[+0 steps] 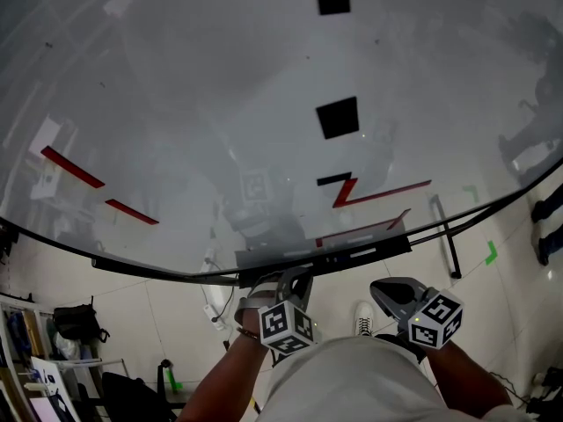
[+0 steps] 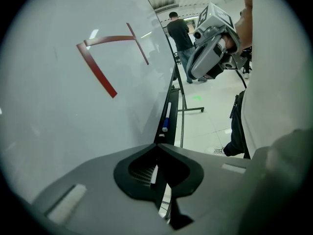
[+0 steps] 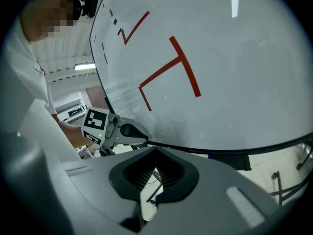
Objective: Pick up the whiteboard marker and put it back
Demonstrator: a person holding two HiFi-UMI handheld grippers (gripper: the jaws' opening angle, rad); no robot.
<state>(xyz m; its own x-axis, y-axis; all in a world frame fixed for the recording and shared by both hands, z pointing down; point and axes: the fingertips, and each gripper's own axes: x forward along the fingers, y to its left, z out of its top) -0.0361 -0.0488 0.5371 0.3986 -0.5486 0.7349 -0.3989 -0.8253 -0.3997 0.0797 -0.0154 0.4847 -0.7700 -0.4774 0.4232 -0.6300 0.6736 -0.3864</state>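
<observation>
With my left gripper (image 2: 157, 146) and right gripper (image 3: 156, 150) both pinched shut and empty, I should spread the left one and close squarely mid-barrel on the blue-capped whiteboard marker (image 2: 167, 115) lying in the whiteboard tray (image 2: 170, 94).

A large whiteboard (image 1: 193, 86) with red lines stands over a pale tiled floor (image 1: 167, 310) marked with green tape (image 1: 491, 253), a black bag (image 1: 77, 322) sits at the left, and a ceiling light (image 3: 84, 66) is on.
</observation>
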